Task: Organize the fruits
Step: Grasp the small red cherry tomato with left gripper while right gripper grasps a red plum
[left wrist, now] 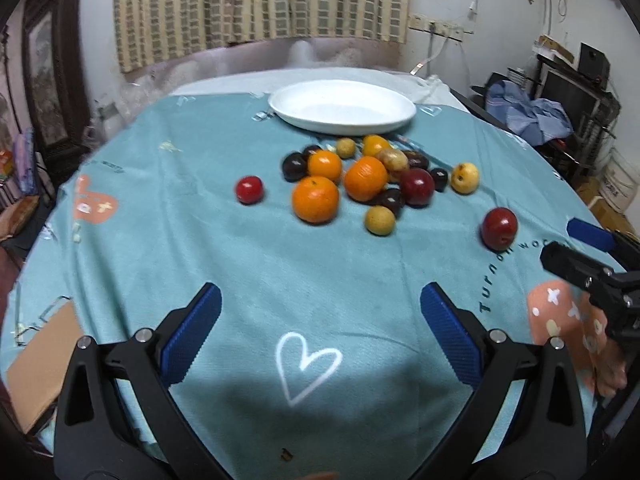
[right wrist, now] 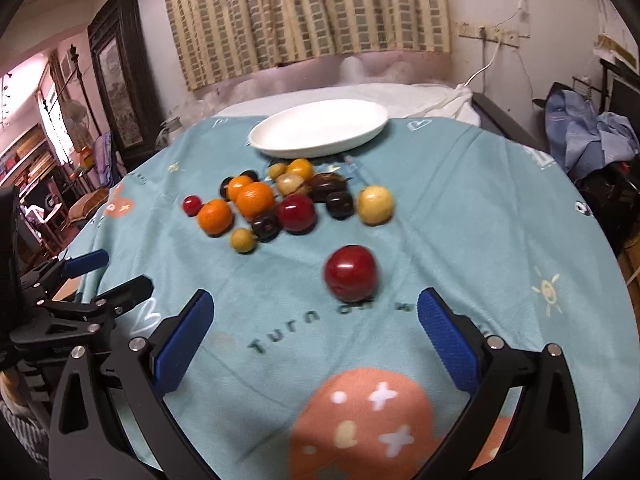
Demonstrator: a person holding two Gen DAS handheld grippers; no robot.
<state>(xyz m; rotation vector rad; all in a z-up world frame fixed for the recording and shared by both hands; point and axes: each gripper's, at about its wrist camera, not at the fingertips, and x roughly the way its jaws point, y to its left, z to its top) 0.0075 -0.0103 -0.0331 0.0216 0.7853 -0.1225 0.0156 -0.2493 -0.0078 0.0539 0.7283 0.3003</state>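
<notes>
A pile of fruit (left wrist: pixel 360 176) lies on the teal tablecloth: oranges (left wrist: pixel 315 199), red apples, dark plums and yellow fruits. It also shows in the right wrist view (right wrist: pixel 280 200). An empty white plate (left wrist: pixel 342 107) (right wrist: pixel 320 128) sits just behind the pile. A lone red apple (left wrist: pixel 499 228) (right wrist: pixel 351 273) lies apart, close in front of my right gripper (right wrist: pixel 316 324). A small red fruit (left wrist: pixel 249 189) lies left of the pile. My left gripper (left wrist: pixel 320 320) is open and empty, well short of the fruit. My right gripper is open and empty.
The round table (left wrist: pixel 120 220) is draped in a teal cloth with printed shapes. A brown board (left wrist: pixel 44 364) lies at its left edge. A dark cabinet (right wrist: pixel 120 72) stands at the left, cluttered shelves and blue cloth (left wrist: pixel 532 112) at the right.
</notes>
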